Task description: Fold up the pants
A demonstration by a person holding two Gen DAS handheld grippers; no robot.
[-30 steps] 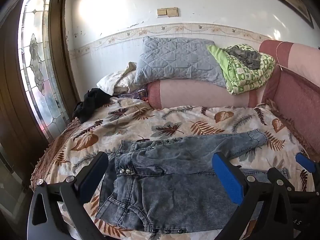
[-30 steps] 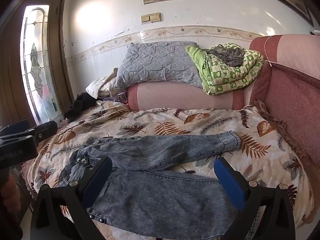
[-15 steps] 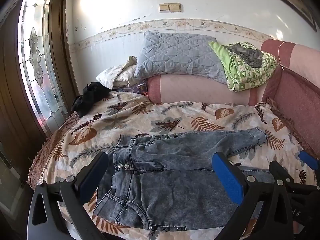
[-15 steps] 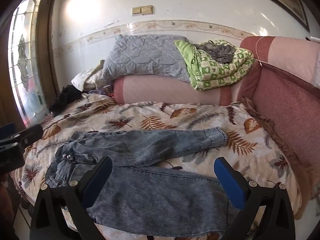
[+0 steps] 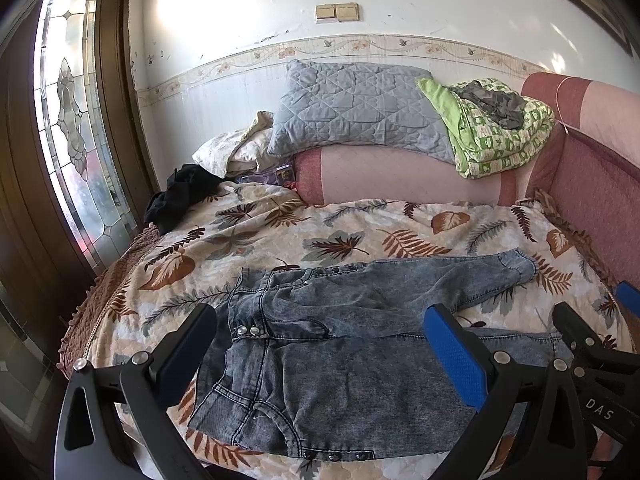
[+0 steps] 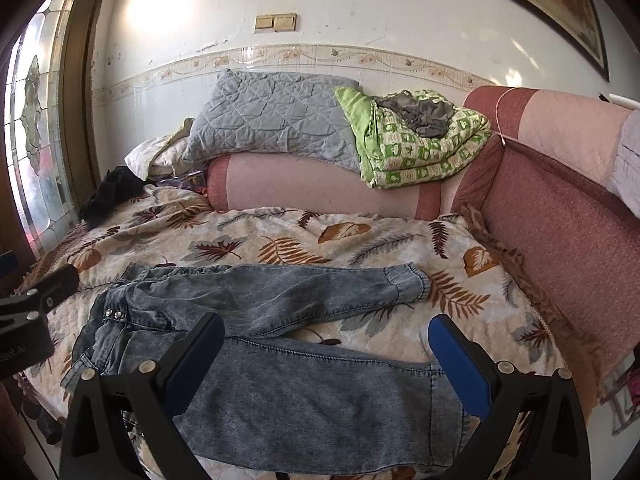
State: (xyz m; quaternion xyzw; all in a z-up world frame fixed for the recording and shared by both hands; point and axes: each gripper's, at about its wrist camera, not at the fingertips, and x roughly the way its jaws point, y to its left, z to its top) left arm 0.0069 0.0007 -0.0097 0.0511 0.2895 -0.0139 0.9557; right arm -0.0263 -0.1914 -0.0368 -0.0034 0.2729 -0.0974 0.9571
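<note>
Grey-blue acid-washed denim pants lie flat on the leaf-print bedspread, waist to the left, legs spread apart to the right. My left gripper is open and empty, held above the waist and seat. My right gripper is open and empty above the near leg. The far leg's cuff lies toward the right. The right gripper also shows at the right edge of the left wrist view, the left gripper at the left edge of the right wrist view.
A pink bolster with a grey quilted pillow and a folded green blanket lines the back. A black garment lies at the far left. A padded red side panel borders the right. A glass door stands left.
Both grippers have drawn back and risen slightly, so more of the bed and the pants shows. The pants have not moved. Both grippers stay open.
</note>
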